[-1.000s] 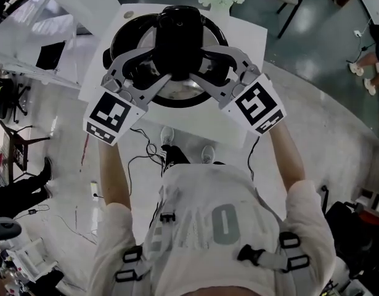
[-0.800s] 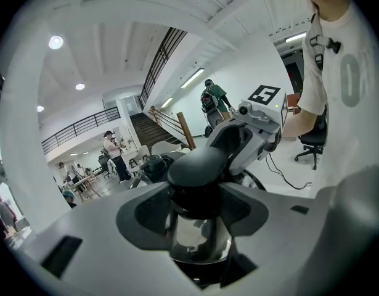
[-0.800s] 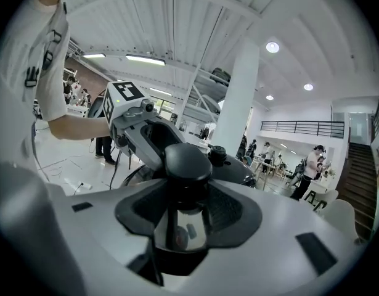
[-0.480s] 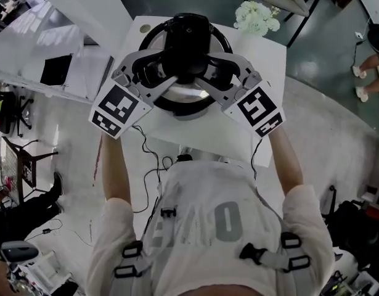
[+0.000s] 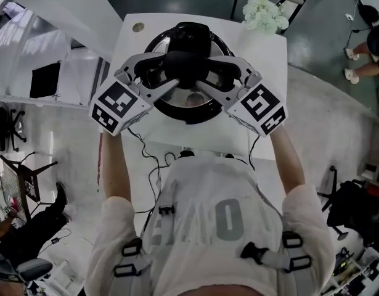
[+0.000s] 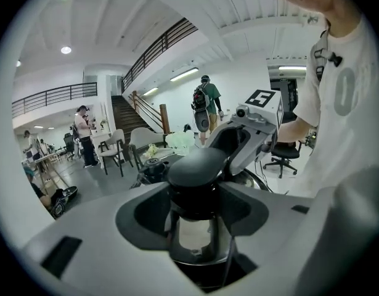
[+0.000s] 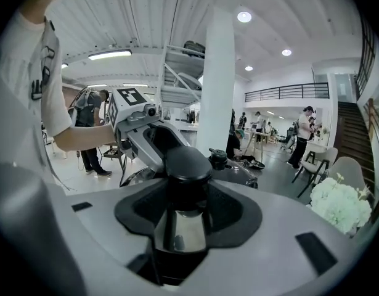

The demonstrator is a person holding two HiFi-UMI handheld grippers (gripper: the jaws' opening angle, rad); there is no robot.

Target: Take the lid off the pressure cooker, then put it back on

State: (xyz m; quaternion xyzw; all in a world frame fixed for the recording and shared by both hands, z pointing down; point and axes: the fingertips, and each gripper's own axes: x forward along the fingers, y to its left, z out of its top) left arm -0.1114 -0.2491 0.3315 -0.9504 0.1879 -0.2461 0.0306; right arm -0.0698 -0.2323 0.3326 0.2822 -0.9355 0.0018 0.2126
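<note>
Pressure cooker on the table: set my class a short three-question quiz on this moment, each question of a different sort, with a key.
1. Multiple choice: what do the left gripper and the right gripper both have between their jaws? A a spoon; B the lid's black knob; C a cup.
2. True or false: the right gripper's jaws hold nothing.
3. Fill in: the flowers at the far corner of the table are ___ in colour.
Key: 1 B; 2 false; 3 white.
</note>
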